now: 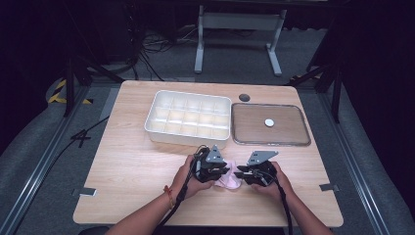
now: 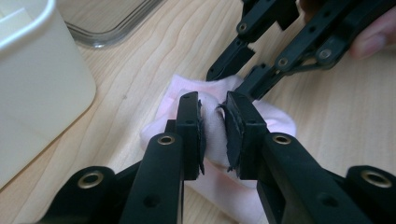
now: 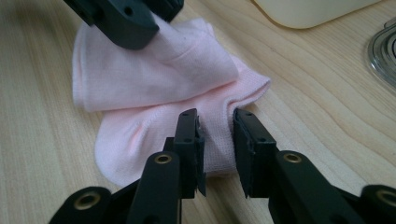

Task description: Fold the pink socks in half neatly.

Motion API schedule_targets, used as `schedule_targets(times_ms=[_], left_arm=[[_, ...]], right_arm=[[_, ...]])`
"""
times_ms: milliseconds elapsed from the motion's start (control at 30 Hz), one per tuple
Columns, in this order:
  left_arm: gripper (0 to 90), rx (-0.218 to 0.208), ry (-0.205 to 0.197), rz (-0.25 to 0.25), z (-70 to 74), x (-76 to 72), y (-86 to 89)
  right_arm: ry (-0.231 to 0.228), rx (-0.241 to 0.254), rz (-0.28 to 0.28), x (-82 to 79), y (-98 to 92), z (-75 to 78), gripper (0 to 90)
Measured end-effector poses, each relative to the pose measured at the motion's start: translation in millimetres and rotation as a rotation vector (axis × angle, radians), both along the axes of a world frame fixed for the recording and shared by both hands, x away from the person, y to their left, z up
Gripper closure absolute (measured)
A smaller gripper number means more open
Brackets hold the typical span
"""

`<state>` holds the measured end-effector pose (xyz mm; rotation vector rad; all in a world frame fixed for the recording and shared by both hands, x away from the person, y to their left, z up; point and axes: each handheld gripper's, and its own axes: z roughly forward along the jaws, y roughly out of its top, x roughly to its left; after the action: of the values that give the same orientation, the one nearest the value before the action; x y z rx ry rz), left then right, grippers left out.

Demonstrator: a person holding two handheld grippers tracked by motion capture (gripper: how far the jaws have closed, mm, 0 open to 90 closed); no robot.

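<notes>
We note the pink sock [image 1: 228, 180] at the table's [image 1: 127, 161] near edge — left gripper [image 2: 213, 133] clamped on a fold, right gripper [image 3: 216, 144] pinching the sock's edge.

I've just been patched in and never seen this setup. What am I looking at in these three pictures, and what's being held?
No robot: a person holds a two-fingered gripper in each hand. The high view looks down on the table; the other two ride on the grippers. The left gripper is shut on a pink sock. The right gripper has its fingers around the sock's edge, with gaps showing, so I cannot tell if it grips. Behind sit a white divided box and its clear lid.
</notes>
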<state>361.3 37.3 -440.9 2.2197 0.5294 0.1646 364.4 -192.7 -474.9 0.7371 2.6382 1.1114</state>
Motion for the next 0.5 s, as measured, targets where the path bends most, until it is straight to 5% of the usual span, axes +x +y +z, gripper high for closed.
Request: schedule_targets(times_ms=[300,500], left_arm=[[77.2,-0.03,0.0,-0.023,10.7,-4.5,24.8],[79.8,0.06,0.026,-0.07,-8.4,-12.0,19.6]], right_arm=[[0.0,-0.002,-0.005,-0.1,-0.1,0.1,71.0],[0.005,0.001,-0.006,0.1,-0.4,0.1,71.0]])
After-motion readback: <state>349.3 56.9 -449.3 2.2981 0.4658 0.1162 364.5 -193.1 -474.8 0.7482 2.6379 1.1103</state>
